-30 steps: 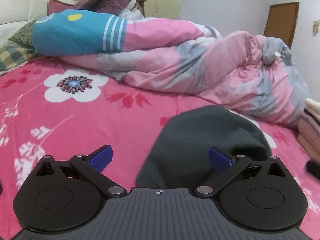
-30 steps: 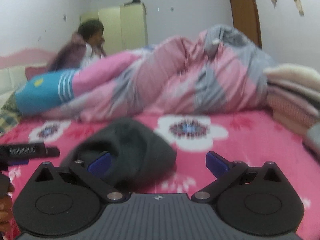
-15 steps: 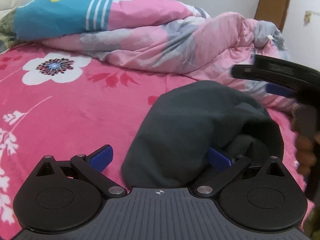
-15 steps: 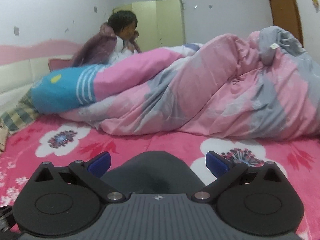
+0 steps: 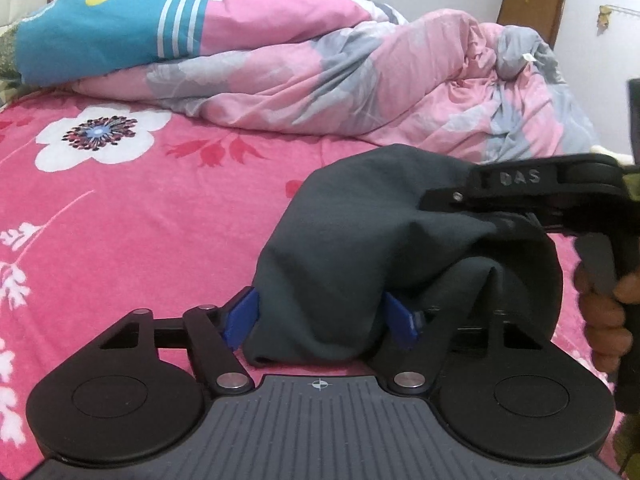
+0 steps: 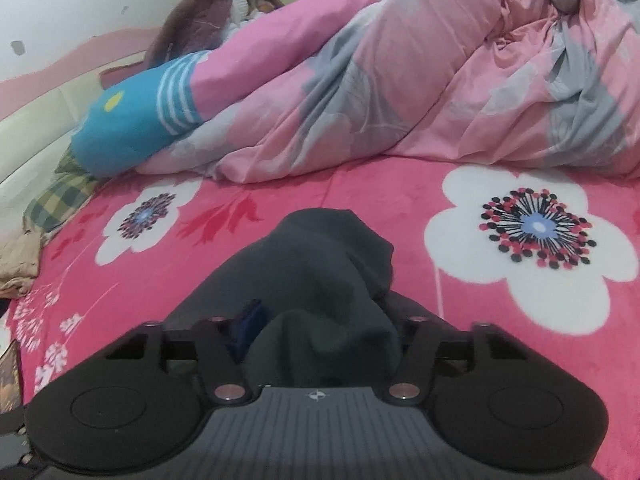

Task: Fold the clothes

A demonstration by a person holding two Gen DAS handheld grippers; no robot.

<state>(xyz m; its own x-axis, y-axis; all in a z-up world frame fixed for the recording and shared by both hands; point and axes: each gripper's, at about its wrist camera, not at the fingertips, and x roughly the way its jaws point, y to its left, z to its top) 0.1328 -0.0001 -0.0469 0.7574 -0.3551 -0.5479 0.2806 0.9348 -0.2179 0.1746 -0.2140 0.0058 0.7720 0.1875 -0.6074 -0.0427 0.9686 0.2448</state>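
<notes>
A wide bed covered by a bright pink fleece sheet printed with big white flowers point(image 5: 132, 208) fills both views. Along its far side lies a bunched pink and grey quilt with a blue striped end point(image 5: 304, 68), and a person wrapped in a purple jacket point(image 6: 200, 16) sits behind it near the headboard. A small dark grey soft knit garment point(image 5: 360, 240) lies bunched on the sheet in the near middle of the bed. The left tongs point(image 5: 320, 320), black with blue pads, are closing on its near fold, both pads against the cloth. The right tongs point(image 6: 324, 332) are closing on another bunched part of the garment, which fills their gap. In the left view a hand point(image 5: 604, 312) grips the right tool's handle.
</notes>
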